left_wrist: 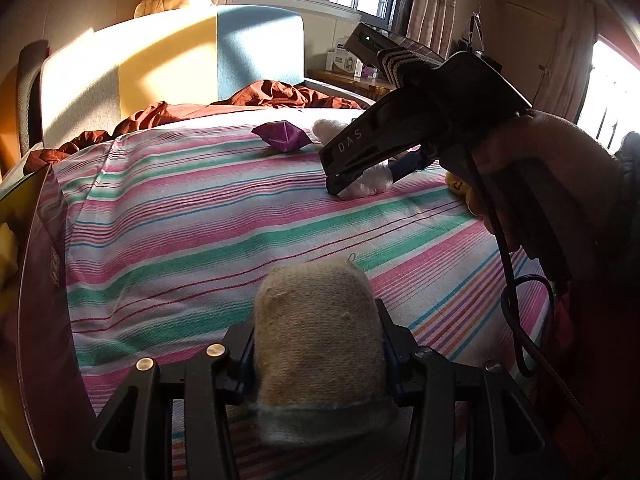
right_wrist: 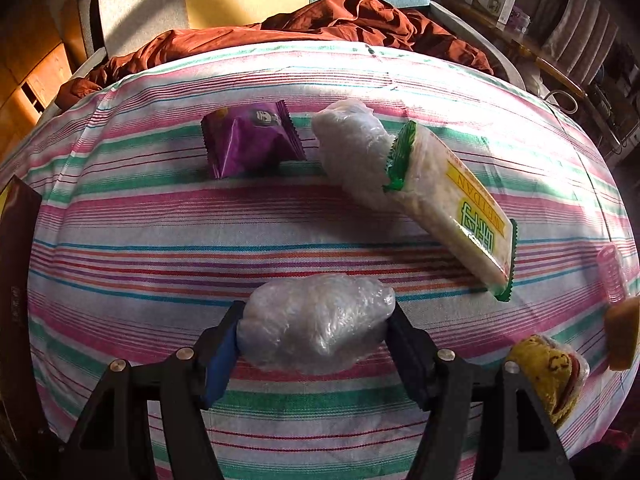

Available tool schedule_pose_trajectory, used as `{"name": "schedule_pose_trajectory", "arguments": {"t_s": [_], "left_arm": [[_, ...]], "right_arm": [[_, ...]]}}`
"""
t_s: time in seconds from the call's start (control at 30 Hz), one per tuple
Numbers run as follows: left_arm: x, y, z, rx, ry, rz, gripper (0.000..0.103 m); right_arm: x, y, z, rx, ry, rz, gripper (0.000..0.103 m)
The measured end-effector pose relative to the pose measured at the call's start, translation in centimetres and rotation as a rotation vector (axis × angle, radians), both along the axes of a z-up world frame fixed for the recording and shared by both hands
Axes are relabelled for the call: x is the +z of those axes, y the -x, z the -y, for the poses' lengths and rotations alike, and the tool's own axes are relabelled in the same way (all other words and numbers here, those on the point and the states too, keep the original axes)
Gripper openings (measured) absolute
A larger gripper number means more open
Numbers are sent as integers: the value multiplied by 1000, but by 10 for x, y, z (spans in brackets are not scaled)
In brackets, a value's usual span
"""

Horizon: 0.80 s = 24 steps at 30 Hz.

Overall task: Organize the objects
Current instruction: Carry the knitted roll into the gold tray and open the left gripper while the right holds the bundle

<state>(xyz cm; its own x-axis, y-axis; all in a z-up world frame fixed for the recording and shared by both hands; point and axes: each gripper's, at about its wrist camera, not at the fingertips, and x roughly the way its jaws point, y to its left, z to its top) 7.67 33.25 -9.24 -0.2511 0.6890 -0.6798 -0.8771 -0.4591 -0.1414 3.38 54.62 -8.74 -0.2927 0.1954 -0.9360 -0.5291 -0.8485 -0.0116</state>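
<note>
A knitted beige bundle [left_wrist: 316, 344] is held between the jaws of the left gripper [left_wrist: 318, 364], which are narrowed onto its flanks; it stands up out of the jaws above the striped bedsheet [left_wrist: 180, 216].

The right gripper [right_wrist: 316, 344] is set down over a plastic-wrapped white bundle [right_wrist: 316, 322] lying on the sheet. The bundle's long axis runs straight across the gap from one finger to the other, and each rounded end is met by a finger, so the jaws are about half open and are judged to be closed on it by its ends rather than its waist. In the left wrist view the same gripper is seen tilted steeply down with its tip at the sheet.

Ahead of the right jaws a second wrapped bundle [right_wrist: 352, 148] lies with a green-and-yellow biscuit pack [right_wrist: 452, 208] leaning across it, the pack's length running obliquely away to the right. A purple sachet [right_wrist: 250, 142] lies ahead and slightly left of the jaws. A yellow printed item [right_wrist: 552, 380] is just beside the right finger.

The next move is judged to be a lift of the gripped bundle; an end-to-end hold on soft film may slip.
</note>
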Motion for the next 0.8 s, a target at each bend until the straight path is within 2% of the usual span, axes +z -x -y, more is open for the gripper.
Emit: {"name": "schedule_pose_trajectory", "arguments": {"t_s": [0.3,0.4,0.53,0.8], "left_arm": [[6,-2,2,26,55,-3,48],[12,-7,6,44,86,-30,48],[32,-12,14,50,54,-65,48],[70,7,45,133,11,-63,48]], "right_arm": [[1,0,7,14,-7,0,69],[0,1,5,15,-8,-1,69],[0,1,6,16,-10,-3,69],[-1,-3,9,22,-21,-5,69]]}}
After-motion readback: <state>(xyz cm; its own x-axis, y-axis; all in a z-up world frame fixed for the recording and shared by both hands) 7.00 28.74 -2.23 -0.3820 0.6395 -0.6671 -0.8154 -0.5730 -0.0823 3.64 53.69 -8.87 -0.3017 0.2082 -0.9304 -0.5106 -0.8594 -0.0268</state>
